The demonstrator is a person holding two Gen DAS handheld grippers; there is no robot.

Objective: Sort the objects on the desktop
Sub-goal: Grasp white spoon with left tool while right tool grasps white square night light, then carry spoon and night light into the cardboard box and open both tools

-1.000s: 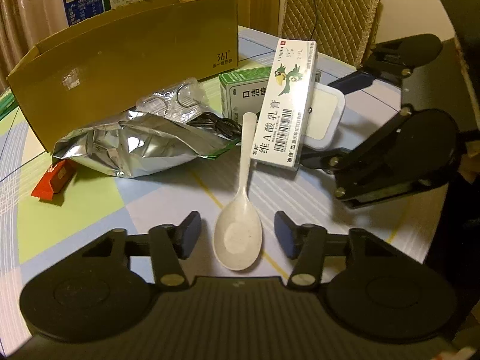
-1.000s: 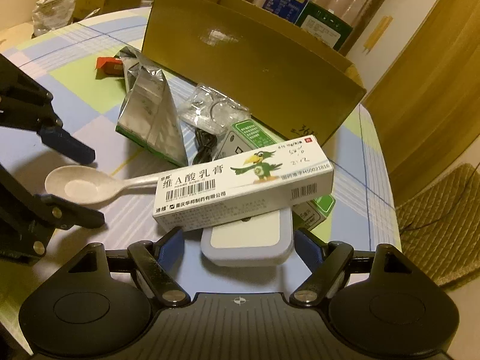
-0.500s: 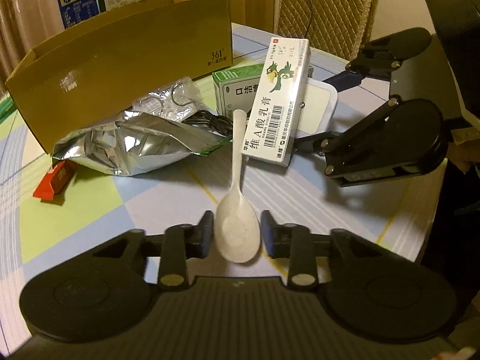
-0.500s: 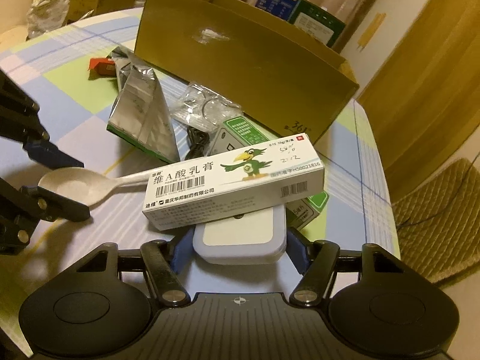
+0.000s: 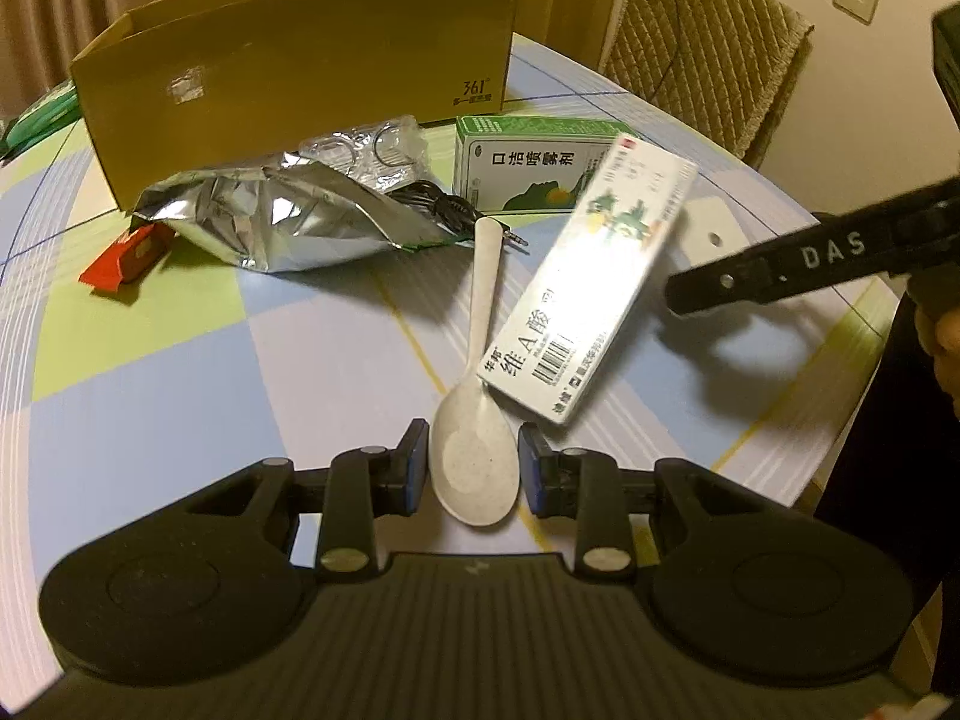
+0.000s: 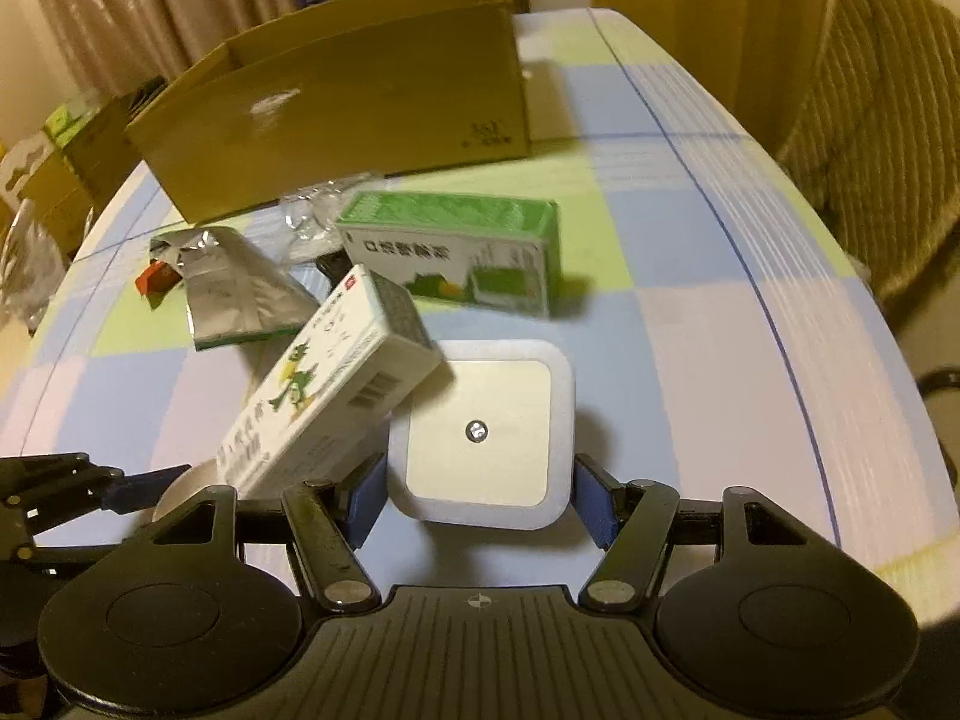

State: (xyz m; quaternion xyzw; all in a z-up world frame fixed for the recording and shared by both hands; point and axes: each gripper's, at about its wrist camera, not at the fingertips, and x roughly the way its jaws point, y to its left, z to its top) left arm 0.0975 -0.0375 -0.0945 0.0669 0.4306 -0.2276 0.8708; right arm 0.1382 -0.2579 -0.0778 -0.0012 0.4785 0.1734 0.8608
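The white spoon (image 5: 474,456) lies bowl-first between the left gripper (image 5: 474,468) pads, which clamp its bowl. The white square device (image 6: 480,429) sits gripped between the right gripper (image 6: 480,495) pads. The ointment box (image 5: 591,294) leans on both items; lifting slowly should let it slide off. Only the right wrist view shows the device's centre hole and the box resting on it.

Black left gripper (image 5: 473,468) — blue pads (image 5: 413,468), silver screws.
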